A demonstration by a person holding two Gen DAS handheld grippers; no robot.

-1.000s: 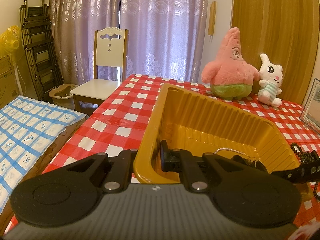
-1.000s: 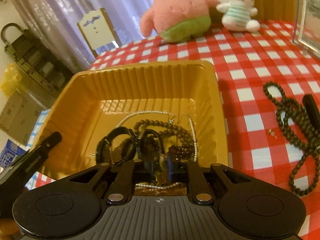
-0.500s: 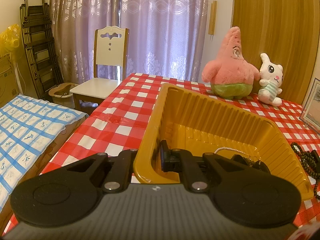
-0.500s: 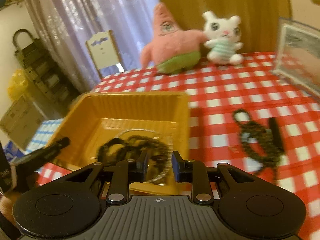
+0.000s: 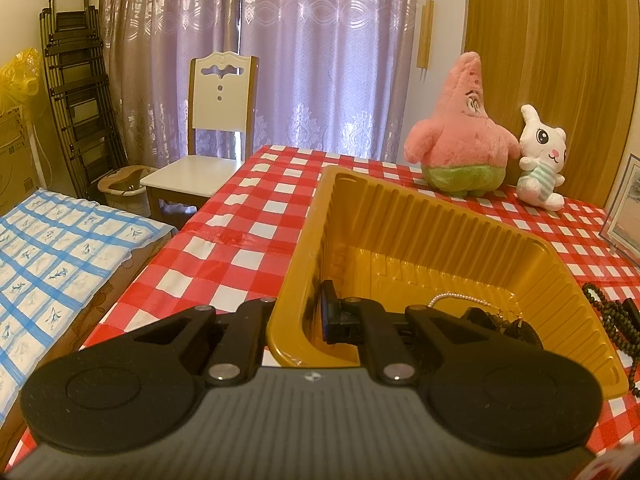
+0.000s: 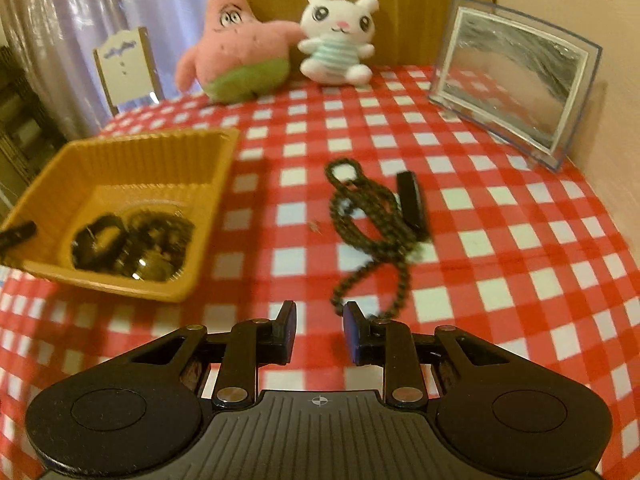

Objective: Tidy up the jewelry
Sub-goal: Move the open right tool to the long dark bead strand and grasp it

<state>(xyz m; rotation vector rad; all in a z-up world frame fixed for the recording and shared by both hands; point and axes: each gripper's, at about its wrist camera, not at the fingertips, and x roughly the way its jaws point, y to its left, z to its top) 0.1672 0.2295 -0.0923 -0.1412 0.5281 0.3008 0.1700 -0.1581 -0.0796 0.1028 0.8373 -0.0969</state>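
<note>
the tray, a ribbed yellow plastic tub, sits on the red and white checked table and serves as the reference point here.

left gripper: its jaws are pressed together on the tray's near wall, one finger outside the wall and one inside. the wall is pinched between the pads.

right gripper: it hangs over the table to the right of the tray, pointing down at the cloth. its jaws stand apart with a clear gap, and only cloth shows through it. nothing is held.

inside the tray: a pile of dark jewelry lies on the floor at the near right corner, made up of dark bands and beads. a thin pearl chain lies beside that pile. the right view is blurred, so single pieces cannot be told apart.

outside the tray: a dark bead necklace lies in loops on the table, well to the right of the tray. its tail runs toward the right gripper and ends just beside the right finger. a short black bar lies against the necklace on the side away from the tray.

beyond the tray: a pink plush and a white bunny plush stand at the far table edge. a clear picture frame stands to the far right of the tray.
</note>
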